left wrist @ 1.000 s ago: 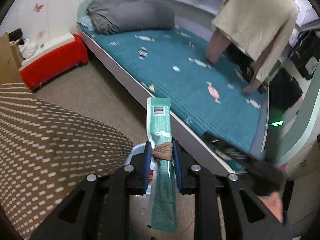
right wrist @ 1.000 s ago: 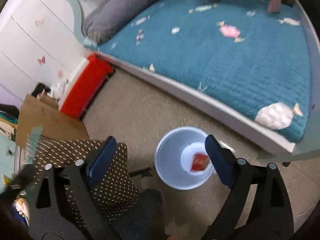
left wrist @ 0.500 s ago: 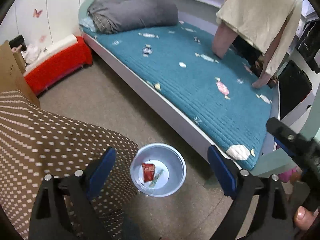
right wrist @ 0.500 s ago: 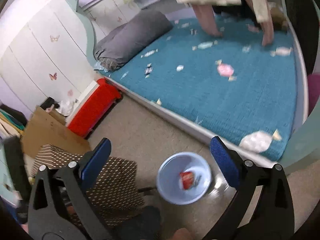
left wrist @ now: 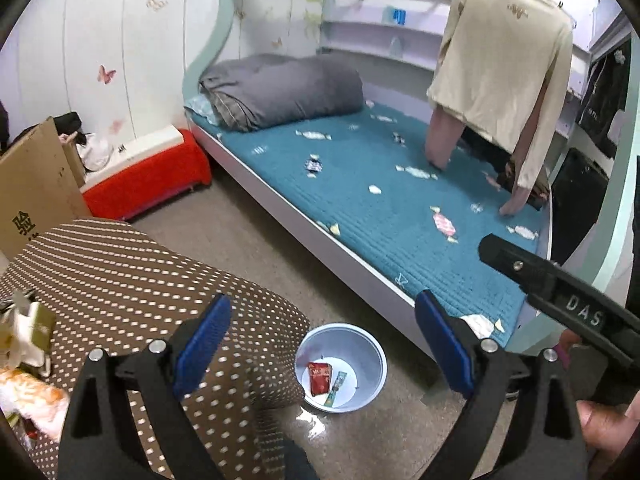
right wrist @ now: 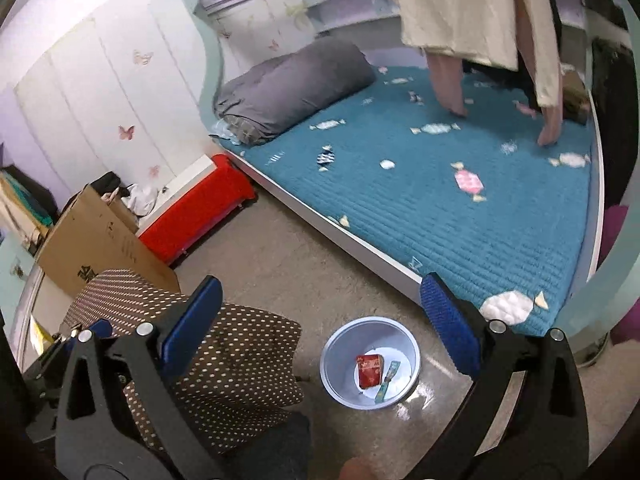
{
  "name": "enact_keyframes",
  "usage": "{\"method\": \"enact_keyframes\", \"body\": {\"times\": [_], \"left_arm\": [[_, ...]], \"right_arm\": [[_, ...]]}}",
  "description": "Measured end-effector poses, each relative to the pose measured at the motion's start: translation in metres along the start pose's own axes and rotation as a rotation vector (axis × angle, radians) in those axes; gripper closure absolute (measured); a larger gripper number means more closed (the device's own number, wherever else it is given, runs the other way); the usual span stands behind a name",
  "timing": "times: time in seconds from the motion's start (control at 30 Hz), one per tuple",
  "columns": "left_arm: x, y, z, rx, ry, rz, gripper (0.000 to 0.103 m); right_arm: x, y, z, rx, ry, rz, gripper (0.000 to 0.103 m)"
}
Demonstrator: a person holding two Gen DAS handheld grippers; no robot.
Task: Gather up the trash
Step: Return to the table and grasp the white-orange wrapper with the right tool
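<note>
Basin [left wrist: 374, 354] on floor beside bed edge holds red packet [left wrist: 319, 373] and green wrapper [left wrist: 335, 389]. Left hand-held gripper [left wrist: 320, 344] and right hand-held gripper [right wrist: 316, 320] gape, empty. Risk: overshooting basin on next drop, high release.

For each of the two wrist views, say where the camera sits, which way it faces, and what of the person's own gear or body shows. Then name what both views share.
Left wrist view: sits on the left gripper, looking forward and down over the floor toward the bed; its open blue-padded fingers show, with the right gripper and a hand at right.
Right wrist view: sits on the right gripper, facing much the same way; its open fingers show.
Shared: the basin holding a red packet and a green wrapper, the polka-dot cloth, the red box.
</note>
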State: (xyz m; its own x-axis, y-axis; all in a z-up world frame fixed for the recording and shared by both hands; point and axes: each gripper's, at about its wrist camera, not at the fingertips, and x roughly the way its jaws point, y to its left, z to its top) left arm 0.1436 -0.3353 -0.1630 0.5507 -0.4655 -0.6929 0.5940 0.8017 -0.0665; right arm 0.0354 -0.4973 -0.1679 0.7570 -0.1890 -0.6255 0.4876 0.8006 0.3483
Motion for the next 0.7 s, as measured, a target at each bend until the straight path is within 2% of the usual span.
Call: {"method": "enact_keyframes", "body": {"times": [0.27, 0.7], "left_arm": [[-0.05, 0.035, -0.009, -0.056, -0.057, 0.018, 0.012], [-0.128, 0.127, -0.052, -0.165, -0.112, 0.139, 0.012]], "right_arm": [[-0.019, 0.046, -0.001, -0.076, 0.001, 0.081, 0.006], [-0.031, 0.151, -0.024, -0.23, 0.047, 0.255, 0.006]]}}
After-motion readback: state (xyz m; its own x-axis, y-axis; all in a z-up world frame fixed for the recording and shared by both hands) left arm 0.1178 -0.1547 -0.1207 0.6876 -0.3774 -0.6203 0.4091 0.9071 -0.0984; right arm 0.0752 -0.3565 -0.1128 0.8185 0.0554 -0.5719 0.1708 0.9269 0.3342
